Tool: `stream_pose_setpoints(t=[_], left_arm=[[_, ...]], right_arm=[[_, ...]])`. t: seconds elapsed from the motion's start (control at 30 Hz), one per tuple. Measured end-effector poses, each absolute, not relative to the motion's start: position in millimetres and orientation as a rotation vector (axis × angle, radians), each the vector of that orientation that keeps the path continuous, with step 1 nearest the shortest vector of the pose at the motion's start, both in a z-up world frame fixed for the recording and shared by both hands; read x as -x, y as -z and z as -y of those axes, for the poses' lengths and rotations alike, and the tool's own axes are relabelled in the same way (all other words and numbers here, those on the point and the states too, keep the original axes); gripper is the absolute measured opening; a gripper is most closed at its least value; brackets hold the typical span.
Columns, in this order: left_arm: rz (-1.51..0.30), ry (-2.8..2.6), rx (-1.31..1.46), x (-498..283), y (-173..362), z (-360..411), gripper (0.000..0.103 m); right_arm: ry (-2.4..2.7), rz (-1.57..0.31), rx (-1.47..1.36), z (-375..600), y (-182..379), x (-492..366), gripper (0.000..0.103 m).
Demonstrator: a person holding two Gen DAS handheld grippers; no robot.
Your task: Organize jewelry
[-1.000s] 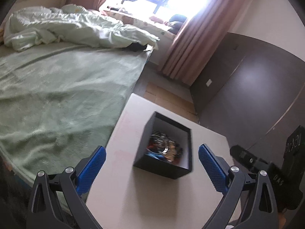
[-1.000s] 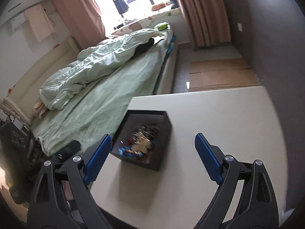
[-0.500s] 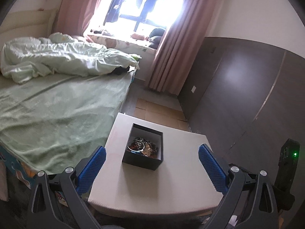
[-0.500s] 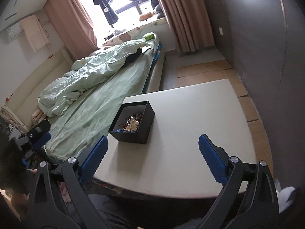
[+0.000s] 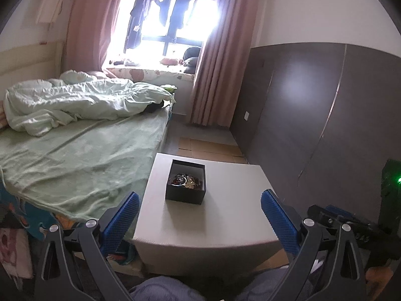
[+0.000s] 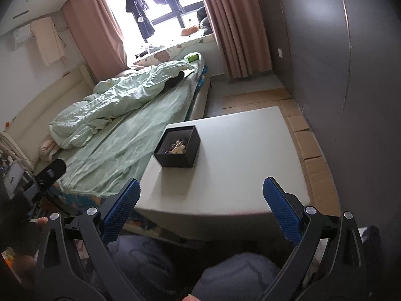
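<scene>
A black open box [image 5: 186, 195] stands on the far left part of a white table [image 5: 225, 215], with a heap of mixed jewelry [image 5: 185, 180] inside. It also shows in the right wrist view, the box [image 6: 179, 160] with the jewelry [image 6: 176, 148] on the table [image 6: 238, 165]. My left gripper [image 5: 199, 215] is open and empty, held back from the table's near edge, well short of the box. My right gripper [image 6: 201, 208] is open and empty, also back behind the near edge.
A bed with a green sheet [image 5: 75, 155] and rumpled duvet lies left of the table. A dark wardrobe wall [image 5: 313, 115] runs along the right. Cardboard sheets [image 6: 308, 140] cover the floor beyond the table. The person's knees [image 6: 225, 271] are below the grippers.
Both grippers have pulled back and up from just above the box to behind the table's near edge. The box now looks small and far. Both stayed open and empty.
</scene>
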State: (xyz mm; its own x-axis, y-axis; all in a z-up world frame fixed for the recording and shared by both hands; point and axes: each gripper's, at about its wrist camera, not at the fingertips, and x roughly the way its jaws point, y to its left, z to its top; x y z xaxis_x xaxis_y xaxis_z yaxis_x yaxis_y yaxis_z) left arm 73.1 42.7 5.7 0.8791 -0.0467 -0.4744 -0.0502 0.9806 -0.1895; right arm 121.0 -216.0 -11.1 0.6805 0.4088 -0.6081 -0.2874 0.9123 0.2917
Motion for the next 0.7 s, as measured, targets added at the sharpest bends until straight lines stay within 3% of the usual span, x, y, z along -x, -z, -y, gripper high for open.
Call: stream_pose_setpoints(t=[0.7], left_arm=[[-0.482,0.033,0.114,11,-43,-13,0.094]], right_arm=[[-0.309,-0.666,-0.095,237,-27,-41,0.098]])
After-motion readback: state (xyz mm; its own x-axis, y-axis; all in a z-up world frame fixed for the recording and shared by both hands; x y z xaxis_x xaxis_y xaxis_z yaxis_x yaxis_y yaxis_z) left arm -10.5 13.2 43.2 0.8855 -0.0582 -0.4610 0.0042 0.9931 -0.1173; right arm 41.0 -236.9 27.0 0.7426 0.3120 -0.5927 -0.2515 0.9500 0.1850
